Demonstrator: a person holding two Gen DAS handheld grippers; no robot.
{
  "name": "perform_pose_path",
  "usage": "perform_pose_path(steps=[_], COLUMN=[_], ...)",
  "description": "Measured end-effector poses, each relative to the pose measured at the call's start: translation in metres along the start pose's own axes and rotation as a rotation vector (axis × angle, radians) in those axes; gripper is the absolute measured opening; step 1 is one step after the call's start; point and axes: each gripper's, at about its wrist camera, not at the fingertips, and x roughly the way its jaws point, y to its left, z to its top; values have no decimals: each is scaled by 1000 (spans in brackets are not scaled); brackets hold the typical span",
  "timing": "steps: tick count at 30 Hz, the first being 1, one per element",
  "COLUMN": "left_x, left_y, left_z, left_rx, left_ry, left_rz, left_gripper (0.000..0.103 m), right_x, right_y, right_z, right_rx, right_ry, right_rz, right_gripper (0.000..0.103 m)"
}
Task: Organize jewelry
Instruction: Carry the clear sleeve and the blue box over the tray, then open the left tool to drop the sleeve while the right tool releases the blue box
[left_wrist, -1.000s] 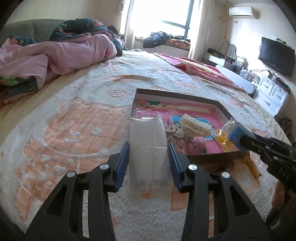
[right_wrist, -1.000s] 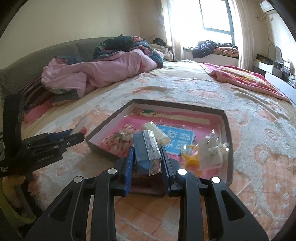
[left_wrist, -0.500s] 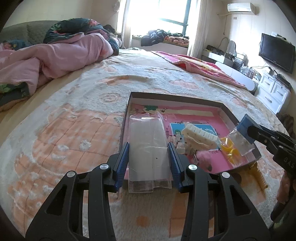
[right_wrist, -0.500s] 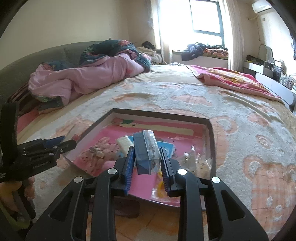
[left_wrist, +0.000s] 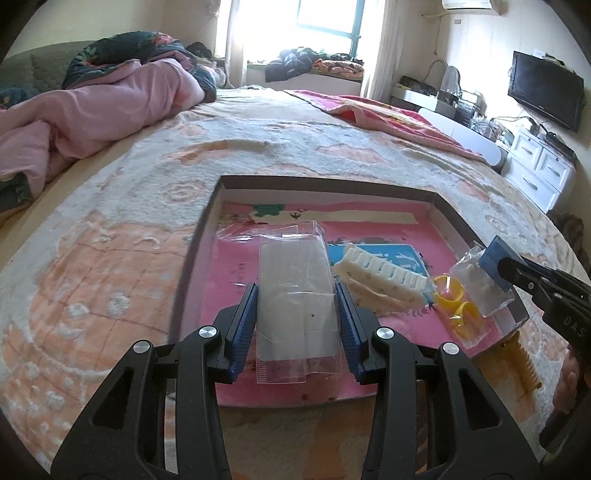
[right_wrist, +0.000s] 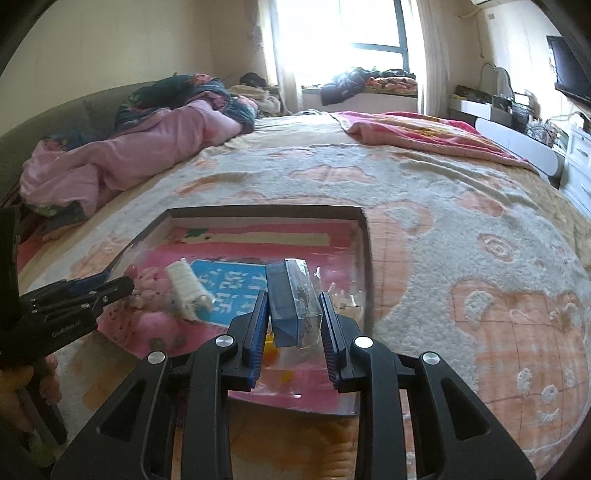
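Note:
A shallow dark-rimmed box (left_wrist: 317, 182) with a pink floor lies on the bed. My left gripper (left_wrist: 296, 299) is shut on a clear plastic packet (left_wrist: 295, 288) held over the box's left half. My right gripper (right_wrist: 293, 308) is shut on a small blue box in clear wrap (right_wrist: 291, 302), held over the box's right half; in the left wrist view it shows at the right edge (left_wrist: 496, 264). Inside the box lie a white comb-like hair clip (left_wrist: 380, 277), yellow rings (left_wrist: 452, 291) and pink fluffy pieces (right_wrist: 155, 321).
The box sits on a fuzzy peach-and-cream blanket (left_wrist: 110, 240). A pink duvet (left_wrist: 92, 110) is heaped at the far left. A yellow hair claw (left_wrist: 522, 363) lies just outside the box's right corner. A television and white drawers (left_wrist: 543, 170) stand at the right.
Both grippers moved forward over the box, each still holding its item. The box now fills more of both views.

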Motion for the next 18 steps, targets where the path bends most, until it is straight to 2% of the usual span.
perform_pose_path(steps=[4, 18], left_x=[7, 12], left_y=[-6, -9], left_z=[1, 0], left_rx=[14, -5], left_ry=[8, 14], left_rz=[-18, -30], left_gripper=[33, 34], right_x=[1, 14], right_y=[1, 26], right_z=[0, -8], right_rx=[-14, -31], right_ry=[-9, 54], right_rz=[-7, 105], right_gripper=[26, 26])
